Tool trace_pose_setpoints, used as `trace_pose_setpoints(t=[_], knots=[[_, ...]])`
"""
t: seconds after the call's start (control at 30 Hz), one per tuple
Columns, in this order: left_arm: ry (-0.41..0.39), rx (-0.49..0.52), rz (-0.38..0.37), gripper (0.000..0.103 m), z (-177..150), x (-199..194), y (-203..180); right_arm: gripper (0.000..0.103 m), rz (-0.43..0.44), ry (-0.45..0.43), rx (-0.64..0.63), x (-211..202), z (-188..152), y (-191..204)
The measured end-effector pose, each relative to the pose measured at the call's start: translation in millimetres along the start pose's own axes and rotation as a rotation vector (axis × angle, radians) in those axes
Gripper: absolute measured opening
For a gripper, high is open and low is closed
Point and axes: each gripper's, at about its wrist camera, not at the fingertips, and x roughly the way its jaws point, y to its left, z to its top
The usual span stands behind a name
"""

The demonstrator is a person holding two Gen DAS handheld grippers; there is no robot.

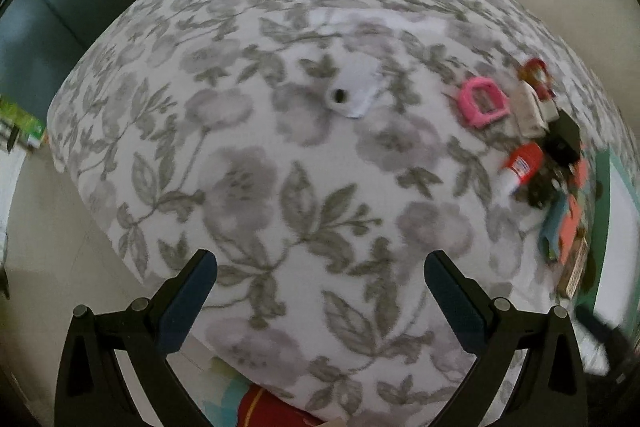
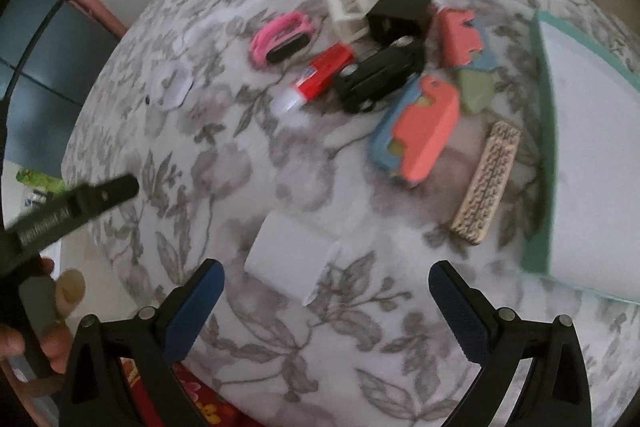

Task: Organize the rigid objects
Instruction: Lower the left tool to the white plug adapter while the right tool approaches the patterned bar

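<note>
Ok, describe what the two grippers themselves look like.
The left gripper and right gripper look alike: black plastic frames with triangular cut-outs, silver round pins at the joints, and dark blue textured pads on the fingers. In the right wrist view, the left gripper's black body carries pale lettering, too blurred to read.

Matt floral cloth, plastic glue stick

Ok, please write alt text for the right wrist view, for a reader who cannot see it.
The open right gripper hovers over a flowered cloth, with a white box just ahead. Farther away lie a glue stick, a black toy car and a green-rimmed tray at right.
</note>
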Motion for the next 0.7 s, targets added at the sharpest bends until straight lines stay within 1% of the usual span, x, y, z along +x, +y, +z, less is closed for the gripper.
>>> trace_pose_setpoints(t=[0.17, 0.23, 0.3, 0.4, 0.47, 0.53, 0.6, 0.7], knots=[[-0.003, 0.073, 0.003, 0.103, -4, -6, -30, 0.103, -0.07, -0.053, 0.058, -26, 16, -36], [-0.006, 0.11, -0.001, 0.103, -7, -7, -46, 0.103, -0.112, -0.085, 0.088, -37, 25, -53], [-0.002, 0.149, 0.0, 0.103, -11, -7, -64, 0.103, -0.13, -0.107, 0.113, -45, 32, -66], [0.004, 0.228, 0.013, 0.103, -19, -4, -91, 0.103, -0.126, -0.122, 0.145, -50, 43, -83], [-0.001, 0.292, 0.025, 0.103, -26, -2, -108, 0.103, -0.14, -0.128, 0.156, -51, 48, -93], [-0.003, 0.357, 0.031, 0.103, -32, -1, -124, 0.103, -0.146, -0.125, 0.172, -53, 47, -97], [-0.002, 0.389, 0.019, 0.103, -37, 0, -132, 0.103, -0.129, -0.114, 0.181, -51, 45, -101], [0.002, 0.425, 0.016, 0.103, -42, 2, -142, 0.1, -0.086, -0.097, 0.166, -43, 45, -97]])
